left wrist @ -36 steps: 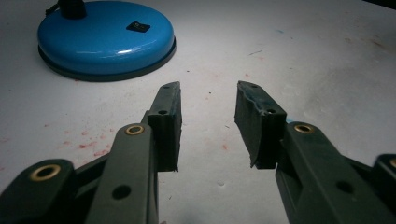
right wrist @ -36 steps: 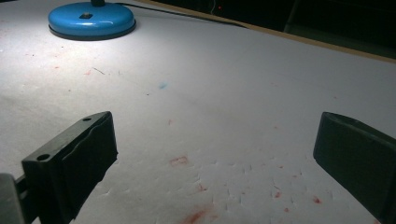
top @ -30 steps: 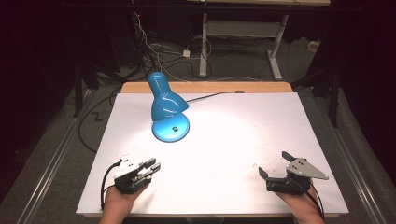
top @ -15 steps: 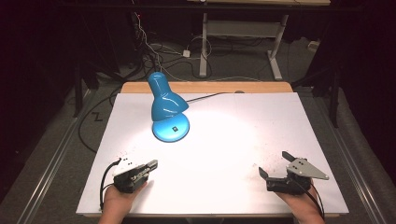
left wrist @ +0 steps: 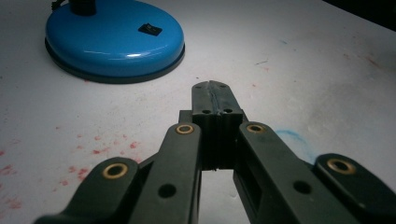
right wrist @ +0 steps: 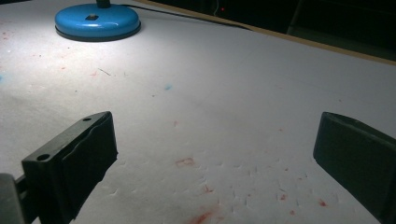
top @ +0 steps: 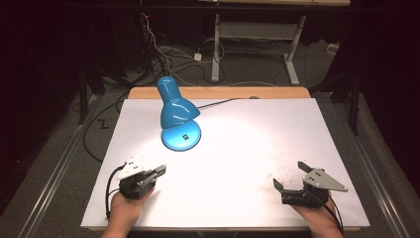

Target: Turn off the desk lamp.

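I am holding my left gripper (top: 159, 171) low over the near left of the white paper-covered counter (top: 247, 148), and its jaws are now pressed flat together with nothing between them. A second ago they were standing apart, so I have just been closing them on empty air. My guess is that I am readying a closed tip for poking, not for gripping.

The glossy blue desk lamp with the round flat base (top: 181, 135) is sitting at the far left of the counter, lit and throwing a bright pool onto the paper. In the left gripper view its base (left wrist: 114, 39) is lying just ahead and to the left of my closed jaws, apart from them, with the small black rocker switch (left wrist: 150, 29) on top (that looks like the target to me).

My right gripper (top: 292, 186) is resting at the near right, in the same place as a second ago, its jaws spread wide and empty. It is sitting well apart from the lamp.

As for containers, I am seeing no bowl, box or tray on the counter. Faint red and blue smudges are marking the paper.
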A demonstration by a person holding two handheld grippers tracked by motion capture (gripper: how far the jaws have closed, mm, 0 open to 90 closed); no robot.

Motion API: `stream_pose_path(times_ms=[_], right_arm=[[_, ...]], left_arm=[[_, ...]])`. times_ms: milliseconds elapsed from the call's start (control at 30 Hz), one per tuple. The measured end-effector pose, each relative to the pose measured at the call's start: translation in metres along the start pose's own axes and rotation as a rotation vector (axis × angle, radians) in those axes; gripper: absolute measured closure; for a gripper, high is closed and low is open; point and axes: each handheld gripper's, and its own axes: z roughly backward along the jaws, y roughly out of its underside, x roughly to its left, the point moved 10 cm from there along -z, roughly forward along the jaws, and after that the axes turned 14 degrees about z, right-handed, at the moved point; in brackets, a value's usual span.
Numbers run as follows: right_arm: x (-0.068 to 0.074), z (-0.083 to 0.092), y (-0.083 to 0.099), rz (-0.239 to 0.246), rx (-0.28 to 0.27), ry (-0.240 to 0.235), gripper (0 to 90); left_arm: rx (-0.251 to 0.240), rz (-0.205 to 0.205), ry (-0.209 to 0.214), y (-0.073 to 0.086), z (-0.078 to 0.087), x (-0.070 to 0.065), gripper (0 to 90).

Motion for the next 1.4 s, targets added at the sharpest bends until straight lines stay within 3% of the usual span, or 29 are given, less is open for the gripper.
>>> stream_pose_path(times_ms=[67,200,400,633,933,1233,1400], right_arm=[[0.000,0.000,0.000,0.004,-0.001,-0.002,0.4],[-0.001,0.000,-0.001,0.003,-0.003,0.001,0.4],[-0.002,0.002,-0.001,0.000,-0.007,0.006,0.4],[-0.003,0.002,-0.001,-0.002,-0.007,0.007,0.4],[-0.001,0.001,0.000,-0.004,-0.005,-0.005,0.4],[-0.001,0.002,-0.001,-0.005,-0.007,-0.004,0.4],[-0.001,0.001,-0.001,-0.005,-0.006,-0.007,0.4]], left_arm=[[-0.007,0.014,0.009,-0.007,0.001,0.001,87.9],[-0.030,-0.005,-0.006,-0.025,-0.001,0.006,87.9],[-0.028,-0.005,-0.018,-0.036,-0.011,0.013,87.9],[-0.021,-0.030,-0.042,-0.040,-0.027,0.019,87.9],[-0.017,-0.022,-0.012,-0.041,-0.045,0.019,87.9],[-0.017,-0.022,-0.018,-0.045,-0.059,0.023,87.9],[-0.022,0.006,-0.014,-0.047,-0.070,0.026,87.9]])
